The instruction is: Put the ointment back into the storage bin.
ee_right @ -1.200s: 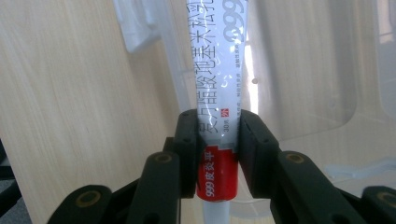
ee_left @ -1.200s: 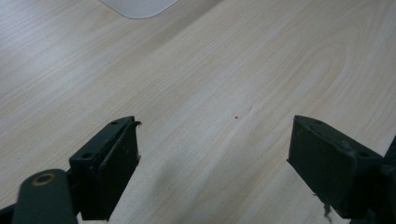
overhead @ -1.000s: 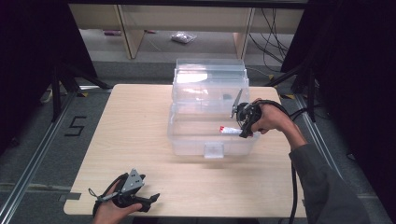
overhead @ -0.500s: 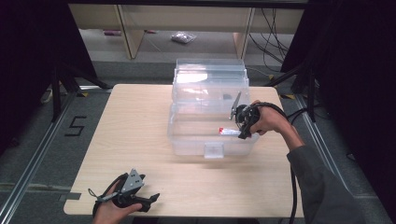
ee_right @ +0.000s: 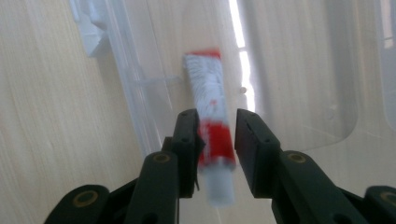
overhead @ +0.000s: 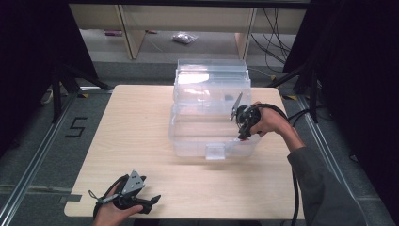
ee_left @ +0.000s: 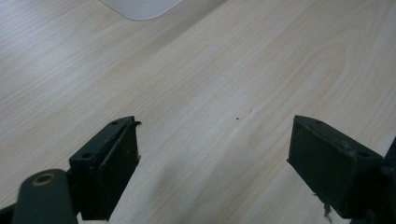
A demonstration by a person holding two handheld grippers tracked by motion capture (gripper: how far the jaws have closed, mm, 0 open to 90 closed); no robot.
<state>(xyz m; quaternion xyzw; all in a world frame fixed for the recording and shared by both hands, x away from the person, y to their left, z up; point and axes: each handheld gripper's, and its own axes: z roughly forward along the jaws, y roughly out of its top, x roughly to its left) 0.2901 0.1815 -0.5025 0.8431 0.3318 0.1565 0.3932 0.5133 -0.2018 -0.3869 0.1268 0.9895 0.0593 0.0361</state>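
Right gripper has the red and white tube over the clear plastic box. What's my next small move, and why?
Probably lower the right gripper a little and open it: the red and white tube sits between its jaws above the clear plastic box, inside the walls, with bare floor beneath it.

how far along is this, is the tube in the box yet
Done: the right claw has picked up the red and white tube and brought it over the open clear box. In hand: the tube hangs between its jaws above the box floor. Left: letting go, then perhaps closing the lid. The left claw rests open on the table.
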